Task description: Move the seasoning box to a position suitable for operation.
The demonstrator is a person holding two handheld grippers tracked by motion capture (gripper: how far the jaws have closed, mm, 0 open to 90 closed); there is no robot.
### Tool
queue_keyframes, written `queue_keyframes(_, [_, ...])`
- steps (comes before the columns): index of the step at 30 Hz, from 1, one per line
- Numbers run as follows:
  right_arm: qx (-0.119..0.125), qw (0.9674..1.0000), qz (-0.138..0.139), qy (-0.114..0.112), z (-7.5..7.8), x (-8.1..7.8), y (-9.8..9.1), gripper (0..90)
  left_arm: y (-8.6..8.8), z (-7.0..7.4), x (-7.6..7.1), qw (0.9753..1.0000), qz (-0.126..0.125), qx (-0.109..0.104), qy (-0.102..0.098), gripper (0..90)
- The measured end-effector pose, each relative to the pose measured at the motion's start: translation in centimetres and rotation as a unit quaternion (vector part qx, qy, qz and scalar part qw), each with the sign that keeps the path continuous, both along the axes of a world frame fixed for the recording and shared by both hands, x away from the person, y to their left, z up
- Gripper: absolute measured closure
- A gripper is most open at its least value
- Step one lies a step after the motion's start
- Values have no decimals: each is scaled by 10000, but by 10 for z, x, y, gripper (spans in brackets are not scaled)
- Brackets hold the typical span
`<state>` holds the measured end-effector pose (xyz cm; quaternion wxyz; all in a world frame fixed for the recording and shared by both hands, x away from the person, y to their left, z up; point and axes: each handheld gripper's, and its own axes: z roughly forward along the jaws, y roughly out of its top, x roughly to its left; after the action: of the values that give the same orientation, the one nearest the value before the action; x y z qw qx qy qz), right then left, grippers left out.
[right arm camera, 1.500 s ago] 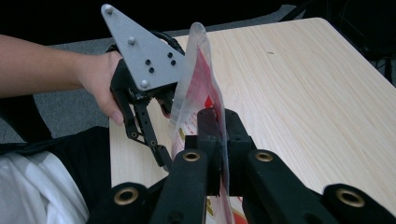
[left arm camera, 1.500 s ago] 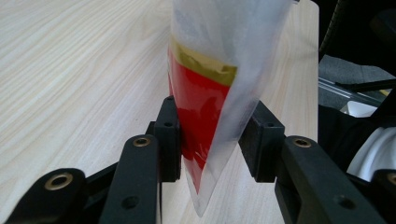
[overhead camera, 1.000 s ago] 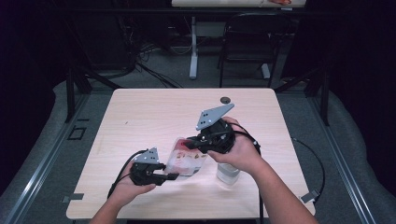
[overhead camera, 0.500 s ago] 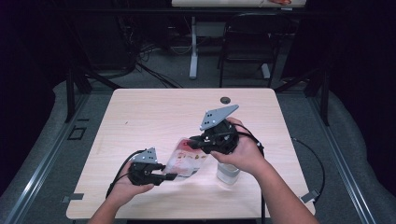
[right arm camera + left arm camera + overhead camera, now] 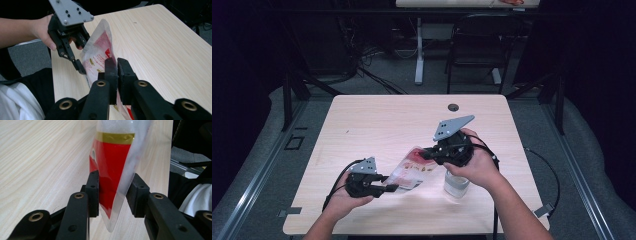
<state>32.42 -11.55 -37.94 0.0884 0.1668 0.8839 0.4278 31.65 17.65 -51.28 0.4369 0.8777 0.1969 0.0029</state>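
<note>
Bag: a clear plastic bag (image 5: 412, 170) with red print and a gold band, held up off the table between the two grippers, slanting from the left gripper up toward the right one. In the left gripper view the bag (image 5: 113, 162) hung as a narrow wedge, red panel below, gold band above, clear film at the top.

Left gripper: the left gripper (image 5: 384, 187) sat near the table's front edge, pointing toward the bag's lower end. In its own view the left gripper (image 5: 115, 195) had the bag's lower corner between its jaws; the one pad (image 5: 94, 192) lay against the red panel and the other pad (image 5: 137, 195) met the clear edge, so it was pinching the bag.

Right gripper: the right gripper (image 5: 427, 154) was held higher, at the bag's upper end, its grey plate tilted up. In its own view the right gripper (image 5: 117, 75) had its jaws pressed nearly together on a thin edge of the bag (image 5: 97, 55); they had just been closing onto it.

Hands: the left hand (image 5: 344, 197) and right hand (image 5: 477, 167) came in from the front edge, each wrapped round its gripper.

Cup: a clear cup (image 5: 457, 184) stood on the table just under the right hand, partly hidden by it.

Table: a light wooden table (image 5: 382, 120), with a small dark round hole (image 5: 453, 107) near its far edge.

Background: a chair (image 5: 474, 55) stood beyond the table on a grey floor.
</note>
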Motion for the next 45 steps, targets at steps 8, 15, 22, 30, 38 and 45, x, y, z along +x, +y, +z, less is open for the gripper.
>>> queue_keyframes(8, [148,9998,-62,84,-11,0,-10,894,0,0,0,10000,-8,28,55,669])
queue_keyframes(15, [316,9994,-115,126,-21,-1,-16,895,0,-1,0,9999,-40,134,56,670])
queue_keyframes(22, [499,9986,-130,83,-27,-4,-22,895,-2,7,0,9994,-55,329,19,672])
queue_keyframes(30, [706,9973,-205,19,-32,-4,-31,895,-6,20,4,9979,-99,637,56,672])
queue_keyframes(38, [916,9954,-279,34,-40,-5,-40,894,-12,31,8,9955,-213,924,66,672])
queue_keyframes(45, [1004,9944,-338,16,-43,-6,-46,894,-16,41,11,9934,-290,1105,108,673])
